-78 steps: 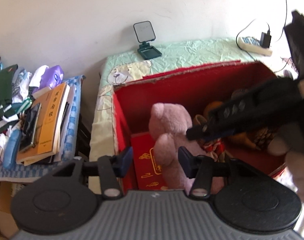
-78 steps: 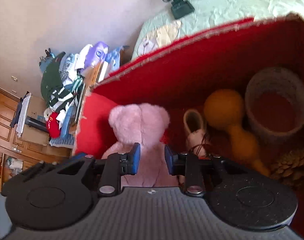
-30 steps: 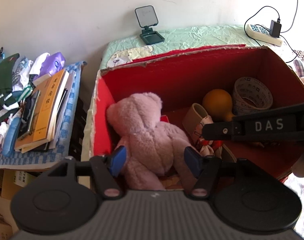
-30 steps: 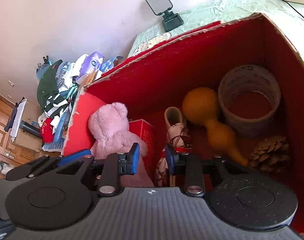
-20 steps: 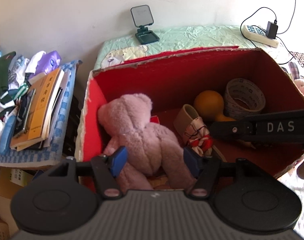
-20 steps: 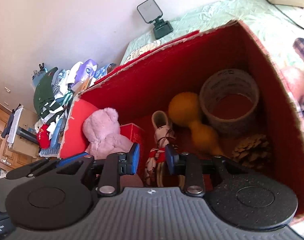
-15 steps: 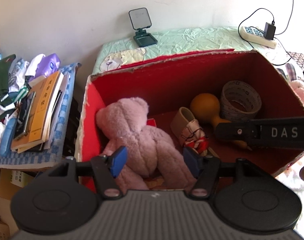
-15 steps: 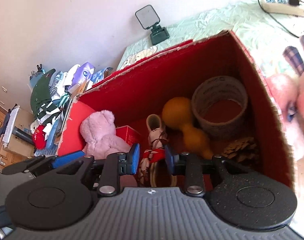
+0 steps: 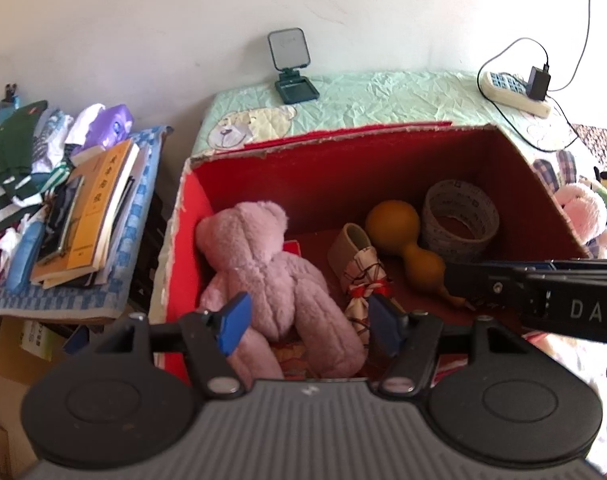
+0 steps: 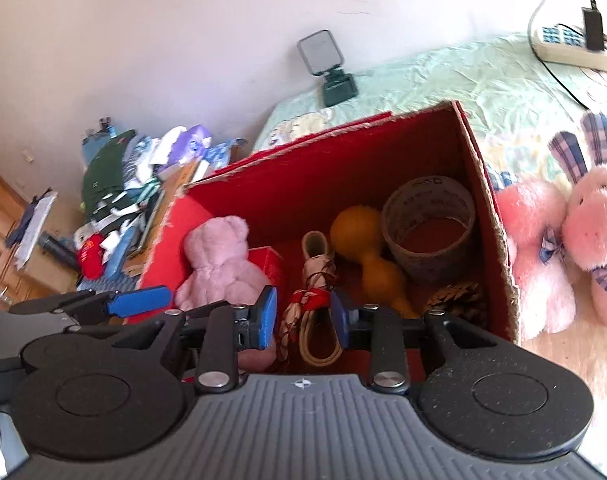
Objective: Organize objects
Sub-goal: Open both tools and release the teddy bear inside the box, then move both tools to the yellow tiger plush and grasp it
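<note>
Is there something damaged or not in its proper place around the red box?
Yes. The red box has a frayed, torn top rim. Two pink plush rabbits lie outside against its right wall, while the pink teddy bear is slumped face down inside.

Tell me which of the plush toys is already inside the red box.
The mauve teddy bear, lying at the left end of the red box. The two pink bunnies with plaid ears lie outside, against its right wall.
</note>
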`<act>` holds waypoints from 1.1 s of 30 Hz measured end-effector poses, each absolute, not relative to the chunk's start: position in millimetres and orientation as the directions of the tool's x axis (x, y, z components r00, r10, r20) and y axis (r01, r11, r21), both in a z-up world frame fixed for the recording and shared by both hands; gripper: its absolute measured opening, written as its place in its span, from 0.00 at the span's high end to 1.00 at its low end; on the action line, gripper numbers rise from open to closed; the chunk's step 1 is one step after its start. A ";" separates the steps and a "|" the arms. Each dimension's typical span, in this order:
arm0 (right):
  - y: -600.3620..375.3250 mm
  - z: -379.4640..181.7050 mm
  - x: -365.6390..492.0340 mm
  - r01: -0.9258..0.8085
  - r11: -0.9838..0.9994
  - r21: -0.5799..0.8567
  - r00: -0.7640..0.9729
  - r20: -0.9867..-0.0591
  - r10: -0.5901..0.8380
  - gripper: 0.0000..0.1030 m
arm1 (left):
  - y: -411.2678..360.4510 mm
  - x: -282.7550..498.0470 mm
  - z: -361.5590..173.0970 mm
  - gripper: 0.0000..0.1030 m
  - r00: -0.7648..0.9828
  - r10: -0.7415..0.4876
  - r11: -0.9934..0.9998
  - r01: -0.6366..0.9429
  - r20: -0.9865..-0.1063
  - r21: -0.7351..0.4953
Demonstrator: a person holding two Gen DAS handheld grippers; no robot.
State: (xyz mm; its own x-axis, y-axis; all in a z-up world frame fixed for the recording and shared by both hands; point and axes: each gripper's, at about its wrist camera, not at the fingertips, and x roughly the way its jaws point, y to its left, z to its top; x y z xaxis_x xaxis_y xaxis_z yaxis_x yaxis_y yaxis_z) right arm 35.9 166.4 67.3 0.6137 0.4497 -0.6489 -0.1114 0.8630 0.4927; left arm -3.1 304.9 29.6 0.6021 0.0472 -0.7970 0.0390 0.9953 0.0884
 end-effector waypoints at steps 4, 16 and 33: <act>157.4 78.7 23.3 -0.188 0.852 0.489 0.605 -0.625 0.493 0.68 | 292.5 -19.4 40.7 0.34 0.614 0.065 0.995 0.022 -0.787 0.099; 84.5 88.5 -25.5 -0.273 0.848 0.454 0.571 -0.633 0.522 0.68 | 207.1 -56.3 48.6 0.34 0.582 0.048 0.997 0.019 -0.812 0.073; -30.6 53.4 -81.2 -0.113 0.885 0.452 0.521 -0.731 0.440 0.67 | 75.0 -62.9 9.9 0.35 0.479 -0.059 0.983 0.181 -0.876 0.033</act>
